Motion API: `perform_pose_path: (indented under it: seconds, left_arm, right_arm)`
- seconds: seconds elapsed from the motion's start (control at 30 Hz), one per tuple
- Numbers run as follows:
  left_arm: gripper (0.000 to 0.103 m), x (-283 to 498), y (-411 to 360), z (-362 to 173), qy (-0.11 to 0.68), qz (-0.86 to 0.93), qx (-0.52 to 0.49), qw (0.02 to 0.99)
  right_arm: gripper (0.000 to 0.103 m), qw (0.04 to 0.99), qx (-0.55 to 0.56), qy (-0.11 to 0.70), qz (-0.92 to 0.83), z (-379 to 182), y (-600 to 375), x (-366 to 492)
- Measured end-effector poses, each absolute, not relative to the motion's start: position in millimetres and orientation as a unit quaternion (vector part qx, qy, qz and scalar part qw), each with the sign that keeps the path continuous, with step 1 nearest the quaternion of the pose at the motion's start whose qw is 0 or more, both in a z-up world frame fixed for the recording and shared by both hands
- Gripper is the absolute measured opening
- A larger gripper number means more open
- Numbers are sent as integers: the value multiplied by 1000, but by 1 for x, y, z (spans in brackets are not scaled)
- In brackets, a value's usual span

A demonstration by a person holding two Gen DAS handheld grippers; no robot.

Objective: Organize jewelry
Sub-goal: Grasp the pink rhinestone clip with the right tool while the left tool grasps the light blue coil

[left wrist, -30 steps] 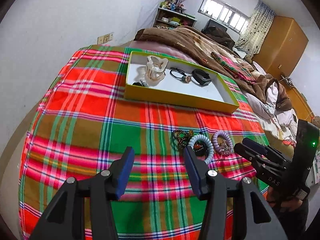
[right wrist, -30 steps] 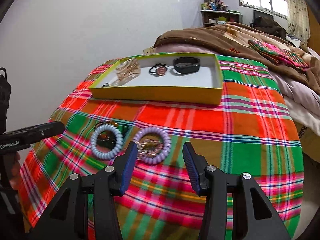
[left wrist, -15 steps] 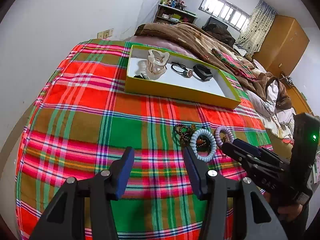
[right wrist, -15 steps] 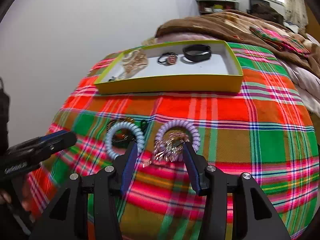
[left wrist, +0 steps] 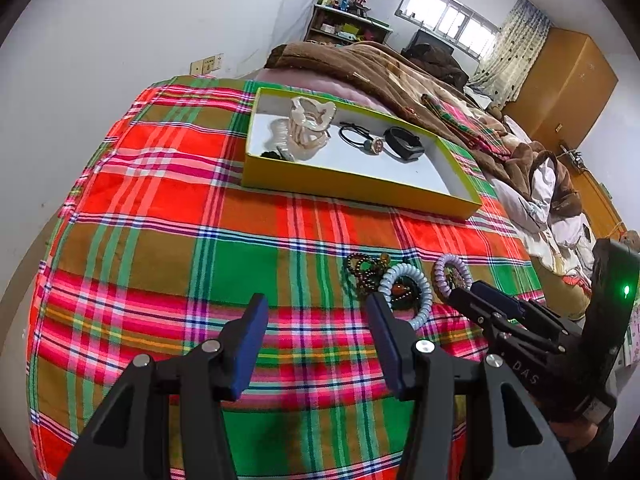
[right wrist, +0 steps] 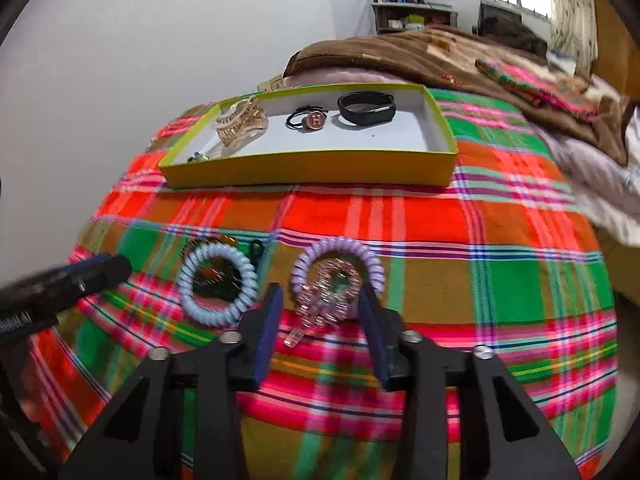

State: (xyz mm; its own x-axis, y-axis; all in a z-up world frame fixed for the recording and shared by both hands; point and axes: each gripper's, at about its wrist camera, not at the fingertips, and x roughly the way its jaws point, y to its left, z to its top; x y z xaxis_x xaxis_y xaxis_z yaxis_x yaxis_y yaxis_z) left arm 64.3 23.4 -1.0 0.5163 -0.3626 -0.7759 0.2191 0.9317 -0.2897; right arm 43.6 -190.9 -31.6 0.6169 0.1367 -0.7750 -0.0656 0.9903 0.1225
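Note:
On the plaid cloth lie a purple coil hair tie [right wrist: 340, 246] with a pink rhinestone clip [right wrist: 324, 292] inside it, and a pale blue coil tie [right wrist: 218, 314] over dark beads [left wrist: 360, 272]. My right gripper [right wrist: 320, 296] straddles the clip and the coil's near edge. Its jaws are closing, and a thin gap still shows at each pad. My left gripper [left wrist: 317, 300] hovers open over bare cloth, left of the blue coil. The yellow tray [right wrist: 312, 168] farther back holds a beige claw clip [right wrist: 240, 120], a black tie with an H charm [right wrist: 314, 120] and a black band [right wrist: 366, 108].
A brown blanket [left wrist: 360, 60] and bedding lie behind and right of the tray. A white wall runs along the left. The cloth falls off at the bed edge on the right. A wooden wardrobe [left wrist: 560, 80] stands at the far right.
My right gripper moved forward until the pink clip and purple coil sat between its fingers, and its jaws narrowed. The left gripper barely shifted.

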Motion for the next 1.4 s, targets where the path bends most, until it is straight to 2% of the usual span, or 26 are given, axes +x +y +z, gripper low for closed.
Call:
perform_pose_path:
  seconds: [0.3,0.43,0.6,0.7,0.77,1.03,1.1,1.23,1.33,1.4]
  left_arm:
    - [53,71,10,-2,467,-171,-70,864]
    - [53,72,5,-3,471,-169,-61,864]
    - [53,73,1,-2,472,-166,-55,864]
    - [53,73,-1,-3,475,-165,-51,863]
    - [53,73,-2,-5,479,-167,-50,861]
    - [53,71,-11,-5,481,-171,-42,859]
    - [53,71,-12,-5,483,-171,-41,858]
    - [53,73,-15,-7,486,-172,-36,856]
    - [53,74,-19,-9,490,-176,-32,853]
    - [53,74,-23,-11,493,-183,-26,850]
  right_arm:
    - [34,900,15,430,61,-32,-187,45]
    - [23,902,15,427,66,-32,-188,46]
    - [22,904,18,420,80,-32,-192,44]
    - [12,907,19,412,86,-30,-194,42]
    - [11,910,16,404,91,-26,-195,40]
    - [12,902,39,401,152,-24,-200,37]
    - [18,907,43,393,146,-21,-204,36]
    - [23,901,77,401,147,-22,-211,44]
    - [30,894,48,422,142,-29,-201,51]
    - [30,891,38,431,135,-32,-197,53]
